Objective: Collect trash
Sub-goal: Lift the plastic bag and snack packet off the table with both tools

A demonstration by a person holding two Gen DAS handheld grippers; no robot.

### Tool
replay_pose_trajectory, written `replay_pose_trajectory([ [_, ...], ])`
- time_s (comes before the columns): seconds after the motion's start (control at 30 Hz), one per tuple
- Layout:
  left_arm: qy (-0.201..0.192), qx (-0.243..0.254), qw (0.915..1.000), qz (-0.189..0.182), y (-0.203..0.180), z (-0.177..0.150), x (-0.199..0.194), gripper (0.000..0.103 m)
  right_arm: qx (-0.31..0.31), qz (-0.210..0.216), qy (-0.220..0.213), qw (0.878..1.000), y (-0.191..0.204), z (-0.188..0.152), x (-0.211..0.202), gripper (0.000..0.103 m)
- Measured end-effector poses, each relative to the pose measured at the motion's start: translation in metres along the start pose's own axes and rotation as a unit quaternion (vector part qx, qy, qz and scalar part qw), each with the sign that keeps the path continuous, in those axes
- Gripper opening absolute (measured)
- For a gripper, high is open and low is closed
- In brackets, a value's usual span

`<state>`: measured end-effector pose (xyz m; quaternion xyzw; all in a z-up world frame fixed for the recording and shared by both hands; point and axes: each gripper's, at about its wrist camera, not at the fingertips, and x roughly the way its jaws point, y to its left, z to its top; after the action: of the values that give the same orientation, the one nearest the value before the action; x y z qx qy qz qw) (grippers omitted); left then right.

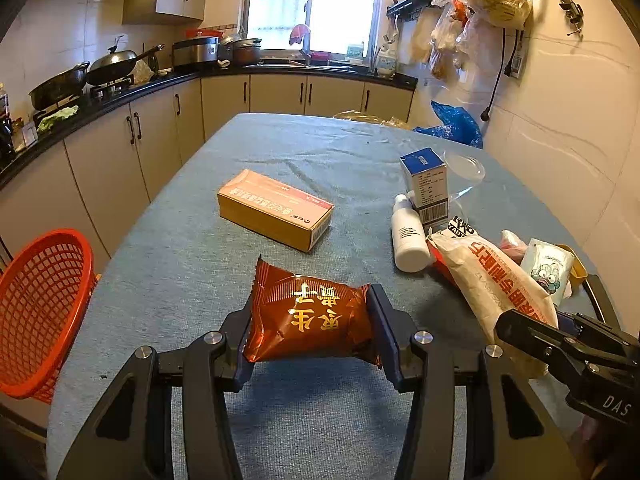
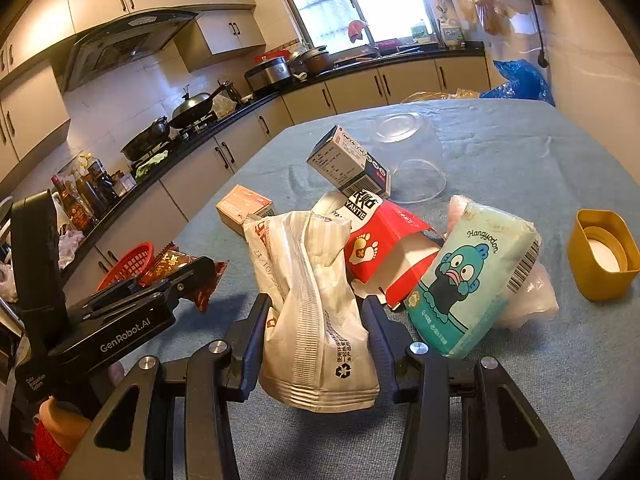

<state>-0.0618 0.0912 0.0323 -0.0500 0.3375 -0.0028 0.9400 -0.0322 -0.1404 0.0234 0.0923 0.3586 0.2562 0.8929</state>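
My left gripper (image 1: 310,320) is shut on a brown snack wrapper (image 1: 308,320) with gold characters, held just above the blue tablecloth (image 1: 280,152). My right gripper (image 2: 316,320) is shut on a white paper snack bag (image 2: 316,300) with red print; the bag also shows in the left wrist view (image 1: 492,280). A red mesh basket (image 1: 36,312) stands at the table's left edge, left of the left gripper. The wrapper (image 2: 176,264) and basket (image 2: 128,264) show in the right wrist view behind the left gripper's body.
An orange-pink carton (image 1: 276,208) lies mid-table. To the right lie a white bottle (image 1: 408,236), a blue-white box (image 1: 426,184), a clear plastic bowl (image 2: 408,160), a red open carton (image 2: 384,248), a teal tissue pack (image 2: 468,284) and a yellow cap (image 2: 604,252). Kitchen counters run left and behind.
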Motion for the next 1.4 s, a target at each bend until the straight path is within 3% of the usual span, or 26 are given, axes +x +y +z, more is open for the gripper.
replay_pose_trajectory([
  [0.97,-0.005,-0.018,0.9998,0.010,0.017,-0.006,-0.012,0.049,0.006,-0.020,0.011,1.000,0.004,-0.001,0.001,0.050],
  [1.4,-0.007,-0.034,0.9994,0.008,0.033,-0.010,-0.024,0.049,-0.014,-0.010,0.014,1.000,0.032,0.002,0.001,0.051],
])
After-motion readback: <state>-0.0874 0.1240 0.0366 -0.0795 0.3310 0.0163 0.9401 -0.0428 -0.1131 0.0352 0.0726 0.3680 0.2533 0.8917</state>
